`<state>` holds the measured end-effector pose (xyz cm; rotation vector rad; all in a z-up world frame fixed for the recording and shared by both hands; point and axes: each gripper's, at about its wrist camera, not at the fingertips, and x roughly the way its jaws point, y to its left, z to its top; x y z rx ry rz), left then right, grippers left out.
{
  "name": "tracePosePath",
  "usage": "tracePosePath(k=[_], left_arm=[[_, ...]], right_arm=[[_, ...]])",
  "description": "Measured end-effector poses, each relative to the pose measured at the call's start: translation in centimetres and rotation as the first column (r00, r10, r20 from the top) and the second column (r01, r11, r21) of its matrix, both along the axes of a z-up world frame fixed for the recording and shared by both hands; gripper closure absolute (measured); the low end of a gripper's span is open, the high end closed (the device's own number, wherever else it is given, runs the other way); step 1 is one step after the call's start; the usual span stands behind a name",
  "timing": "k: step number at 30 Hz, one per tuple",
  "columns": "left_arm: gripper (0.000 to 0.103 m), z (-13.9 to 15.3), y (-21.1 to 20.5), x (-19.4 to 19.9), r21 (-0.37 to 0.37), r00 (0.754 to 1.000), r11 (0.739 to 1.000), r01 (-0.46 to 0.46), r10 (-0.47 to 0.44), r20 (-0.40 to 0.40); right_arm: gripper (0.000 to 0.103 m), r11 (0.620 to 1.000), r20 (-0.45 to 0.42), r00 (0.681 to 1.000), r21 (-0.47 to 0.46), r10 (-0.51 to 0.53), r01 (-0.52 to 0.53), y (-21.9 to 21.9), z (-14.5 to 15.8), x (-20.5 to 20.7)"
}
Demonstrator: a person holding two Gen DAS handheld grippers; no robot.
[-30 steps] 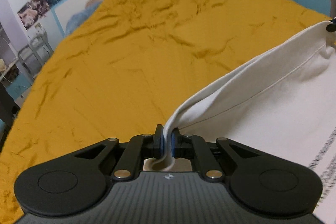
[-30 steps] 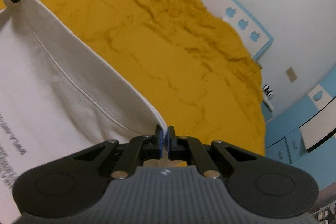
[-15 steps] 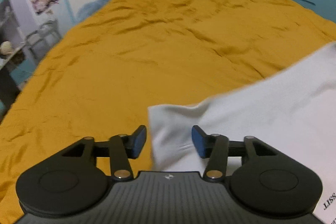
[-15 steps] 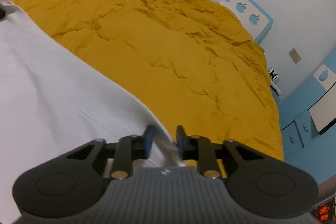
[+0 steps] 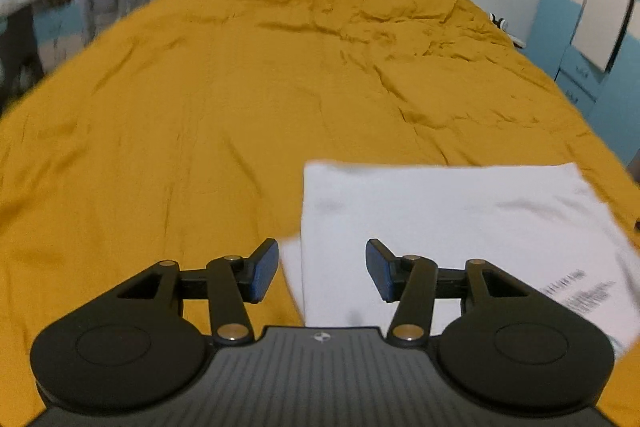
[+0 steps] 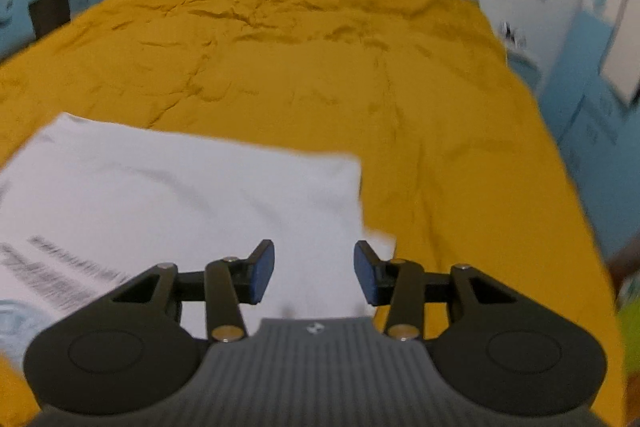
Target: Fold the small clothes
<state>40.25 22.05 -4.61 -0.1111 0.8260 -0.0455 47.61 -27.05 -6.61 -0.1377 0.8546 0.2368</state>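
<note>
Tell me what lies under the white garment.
The white garment lies flat on the mustard bedspread. A lower white layer peeks out at its near corner; anything else beneath is covered.

A second ago both grippers pinched the top edge of the white shirt (image 5: pixel 460 227) and held it stretched in the air. Now the left gripper (image 5: pixel 322 269) and the right gripper (image 6: pixel 314 273) have their jaws spread wide with nothing between them, and the shirt lies folded flat on the yellow bedspread (image 5: pixel 200 107), filling the lower right of the left view and the lower left of the right view.
</note>
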Motion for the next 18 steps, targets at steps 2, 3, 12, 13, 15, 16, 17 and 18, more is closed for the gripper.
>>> tracePosePath(k=[2, 3, 12, 13, 15, 16, 17, 18], left_arm=[[0.043, -0.1, 0.6, -1.8, -0.047, 0.999, 0.999, -0.027, 0.026, -0.029], [0.043, -0.4, 0.8, -2.8, -0.072, 0.998, 0.997, -0.039, 0.036, -0.045], [0.043, -5.6, 2.8, -7.8, -0.244, 0.977, 0.953, -0.182, 0.147, -0.154], [0.043, -5.8, 2.8, -8.2, -0.270, 0.976, 0.944, -0.191, 0.155, -0.150], [0.045, -6.3, 3.1, -8.7, -0.330, 0.978, 0.923, -0.196, 0.160, -0.134], [0.055, -6.6, 3.1, -8.9, -0.353, 0.978, 0.914, -0.199, 0.164, -0.127], [0.062, -6.8, 3.0, -8.9, -0.369, 0.979, 0.908, -0.198, 0.164, -0.122], [0.074, -7.0, 2.9, -8.9, -0.369, 0.979, 0.908, -0.199, 0.166, -0.118]], right_arm=[[0.064, 0.999, -0.021, 0.999, 0.032, -0.024, 0.025, -0.6, 0.1, -2.6], [0.064, 0.998, -0.027, 0.999, 0.043, -0.037, 0.039, -1.0, 0.0, -3.9], [0.064, 0.924, -0.155, 0.953, 0.245, -0.261, 0.293, -6.2, -3.1, -11.8], [0.065, 0.898, -0.177, 0.941, 0.290, -0.289, 0.331, -7.0, -3.5, -12.4], [0.065, 0.822, -0.222, 0.920, 0.415, -0.324, 0.390, -8.6, -4.5, -13.3], [0.064, 0.789, -0.247, 0.907, 0.449, -0.341, 0.420, -9.1, -5.0, -13.5], [0.064, 0.759, -0.271, 0.895, 0.475, -0.354, 0.444, -9.6, -5.5, -13.6], [0.065, 0.733, -0.293, 0.886, 0.499, -0.359, 0.462, -9.9, -6.1, -13.7]])
